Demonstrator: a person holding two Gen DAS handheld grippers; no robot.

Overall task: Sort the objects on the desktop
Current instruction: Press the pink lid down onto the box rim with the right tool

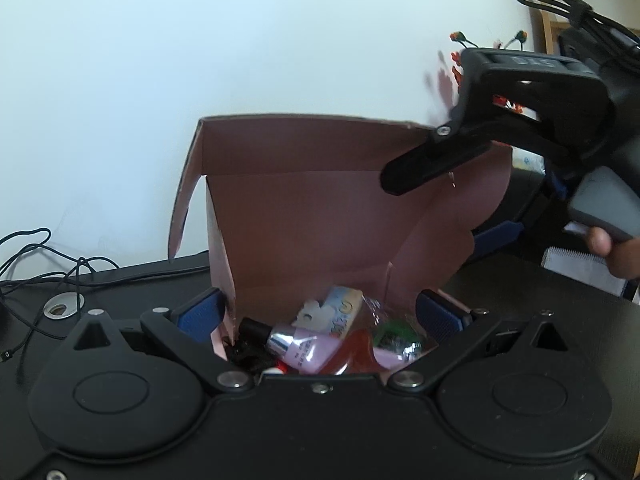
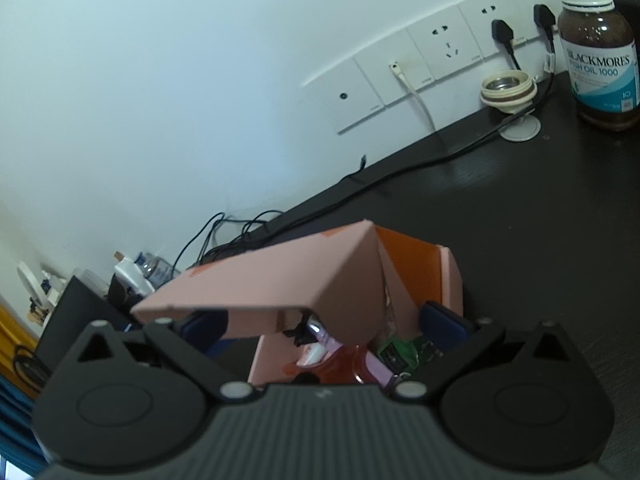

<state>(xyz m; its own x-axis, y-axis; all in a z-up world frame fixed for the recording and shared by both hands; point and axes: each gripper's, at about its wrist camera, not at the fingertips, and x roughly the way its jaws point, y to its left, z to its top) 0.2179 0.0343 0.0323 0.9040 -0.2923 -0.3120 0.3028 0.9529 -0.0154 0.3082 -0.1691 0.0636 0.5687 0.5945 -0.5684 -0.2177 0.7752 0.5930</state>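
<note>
A pink cardboard box (image 1: 320, 216) stands on the black desk (image 1: 520, 292) with its lid (image 1: 304, 144) raised. Inside lie a pink tube (image 1: 304, 346), a red item (image 1: 356, 350), a green packet (image 1: 396, 334) and some black pieces (image 1: 248, 354). My left gripper (image 1: 320, 314) is open, its blue pads (image 1: 200, 314) on either side of the box's front. My right gripper (image 1: 452, 204) reaches in from the upper right, open around the lid's right edge. In the right wrist view the lid (image 2: 256, 284) lies across the right gripper (image 2: 324, 324) and hides part of the contents (image 2: 352, 364).
A brown fish oil bottle (image 2: 598, 52) and a cream ring-shaped cap (image 2: 508, 90) stand at the desk's back right below wall sockets (image 2: 448, 46). Black cables (image 2: 400, 172) run along the wall. More cables (image 1: 40, 256) and a desk grommet (image 1: 64, 306) are on the left. A hand (image 1: 612, 248) holds the right gripper.
</note>
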